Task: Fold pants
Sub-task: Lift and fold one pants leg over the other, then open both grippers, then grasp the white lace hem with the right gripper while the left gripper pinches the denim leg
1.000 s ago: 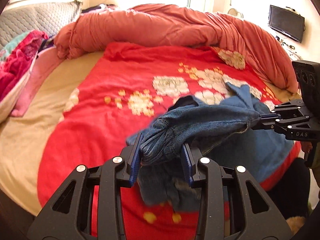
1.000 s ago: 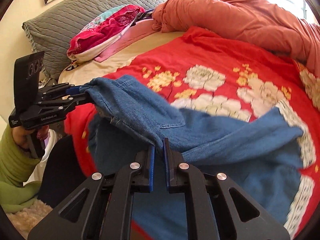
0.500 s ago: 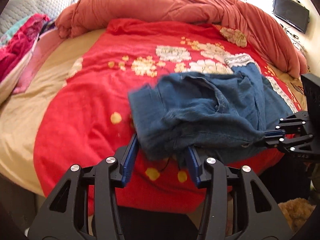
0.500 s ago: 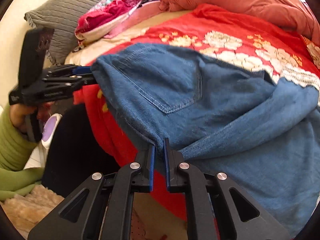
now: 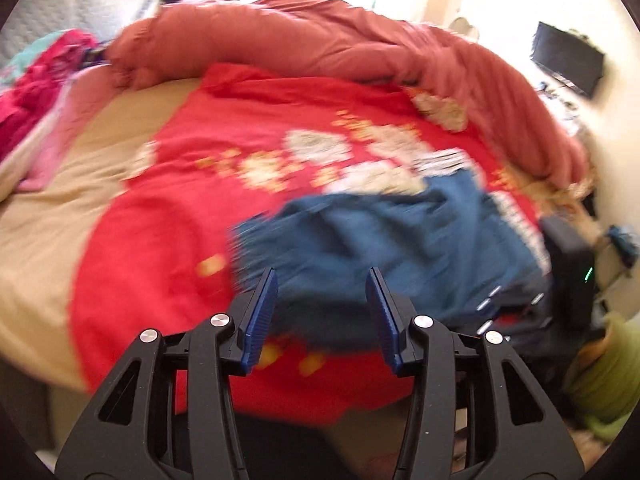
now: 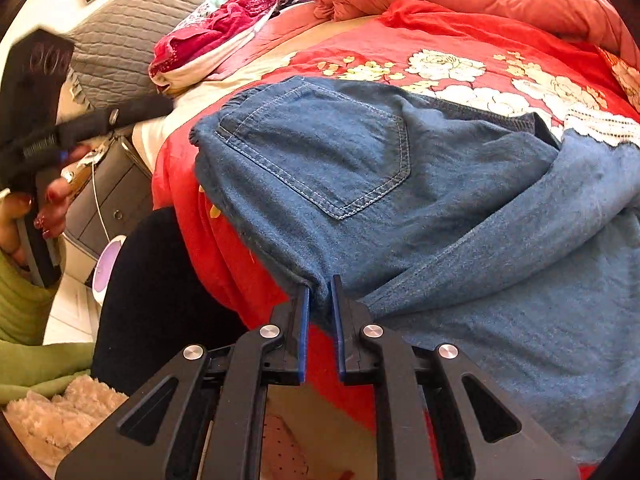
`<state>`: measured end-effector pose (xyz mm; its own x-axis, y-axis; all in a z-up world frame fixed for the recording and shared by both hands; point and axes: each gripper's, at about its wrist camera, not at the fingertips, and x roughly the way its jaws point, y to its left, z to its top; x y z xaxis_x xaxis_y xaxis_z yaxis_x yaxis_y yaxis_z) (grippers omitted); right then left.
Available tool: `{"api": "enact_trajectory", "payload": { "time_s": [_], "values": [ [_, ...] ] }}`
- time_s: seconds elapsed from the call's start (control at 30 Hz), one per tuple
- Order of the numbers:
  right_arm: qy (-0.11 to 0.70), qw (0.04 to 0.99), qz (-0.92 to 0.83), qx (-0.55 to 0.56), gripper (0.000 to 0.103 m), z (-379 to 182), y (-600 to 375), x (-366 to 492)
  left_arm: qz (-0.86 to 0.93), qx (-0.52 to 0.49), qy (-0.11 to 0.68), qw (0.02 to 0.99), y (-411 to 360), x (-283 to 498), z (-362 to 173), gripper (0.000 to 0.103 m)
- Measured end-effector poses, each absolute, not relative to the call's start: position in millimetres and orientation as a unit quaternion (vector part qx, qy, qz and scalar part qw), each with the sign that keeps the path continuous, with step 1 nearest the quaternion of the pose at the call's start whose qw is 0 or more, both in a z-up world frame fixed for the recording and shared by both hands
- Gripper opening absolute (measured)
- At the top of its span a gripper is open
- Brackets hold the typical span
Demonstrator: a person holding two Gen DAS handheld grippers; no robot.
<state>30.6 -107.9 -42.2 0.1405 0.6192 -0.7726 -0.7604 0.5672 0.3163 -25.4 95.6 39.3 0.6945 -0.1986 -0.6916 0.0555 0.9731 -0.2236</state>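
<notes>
— Right wrist view first: where are the pants (image 6: 400, 184)?
— Spread over the near right part of the bed (image 6: 460, 40), on the red flowered cover (image 6: 440, 52), back pocket facing up. One denim edge runs down off the near side of the mattress into the right gripper (image 6: 320, 296).
— And that gripper?
— Pressed nearly together, pinching that hem of denim between its blue pads.
— What about the left gripper (image 5: 322, 292)?
— Its own view is blurred, but the jaws stand apart with nothing between them; they have just been opening. The pants (image 5: 392, 248) lie just beyond its fingertips, a little to the right, flat on the cover.
— Does it show from the other side?
— Yes, at the far left of the right wrist view, the left gripper (image 6: 132, 110) sits clear of the waistband corner, held by a hand (image 6: 32, 208) in a green sleeve (image 6: 24, 320).
</notes>
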Motion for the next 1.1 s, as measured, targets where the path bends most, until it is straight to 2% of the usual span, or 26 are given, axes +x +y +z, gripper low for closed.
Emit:
{"api": "enact_trajectory", "payload": {
  "time_s": [0.17,0.3,0.4,0.53,0.6,0.7,0.83,0.9,0.93,0.97,1.03,1.1],
  "values": [
    [0.476,0.75,0.457,-0.047,0.02,-38.3,-119.7,26.8,-0.093,-0.067,0.423,0.899,52.3,15.3,11.2,0.038],
    [0.468,0.757,0.455,-0.015,0.02,-19.0,-142.0,23.4,-0.059,-0.048,0.47,0.879,49.7,16.6,-23.3,0.038],
    [0.444,0.78,0.441,-0.008,0.031,-2.1,-147.9,33.0,-0.056,-0.037,0.47,0.88,51.2,5.7,-31.9,0.038],
    [0.436,0.795,0.422,-0.028,0.031,0.3,-134.2,54.3,-0.053,-0.033,0.465,0.883,51.1,2.5,-33.3,0.038],
    [0.443,0.799,0.404,-0.045,0.038,-8.3,-124.4,67.4,-0.057,-0.039,0.463,0.884,54.4,3.4,-34.9,0.038],
    [0.477,0.797,0.364,-0.071,0.038,-36.2,-119.0,83.4,-0.059,-0.043,0.46,0.885,54.6,4.9,-35.1,0.038],
    [0.485,0.794,0.363,-0.04,0.039,-46.1,-125.4,85.9,-0.059,-0.052,0.455,0.887,54.8,4.3,-32.6,0.038],
    [0.482,0.795,0.368,-0.022,0.038,-36.9,-132.5,85.2,-0.069,-0.071,0.45,0.887,55.5,2.2,-23.5,0.052],
    [0.473,0.799,0.372,-0.008,0.039,-28.0,-140.6,84.2,-0.074,-0.079,0.443,0.89,54.6,0.5,-15.1,0.054],
    [0.464,0.804,0.372,0.001,0.04,-19.2,-146.7,84.8,-0.079,-0.077,0.432,0.895,52.1,-2.1,-5.5,0.054],
    [0.445,0.822,0.354,0.009,0.057,-2.7,-162.1,89.0,-0.084,-0.063,0.412,0.905,45.3,-5.7,11.8,0.054],
    [0.433,0.838,0.33,0.011,0.057,7.9,-179.7,98.5,-0.101,-0.063,0.402,0.908,36.8,-3.2,26.2,0.055]
  ]
}}
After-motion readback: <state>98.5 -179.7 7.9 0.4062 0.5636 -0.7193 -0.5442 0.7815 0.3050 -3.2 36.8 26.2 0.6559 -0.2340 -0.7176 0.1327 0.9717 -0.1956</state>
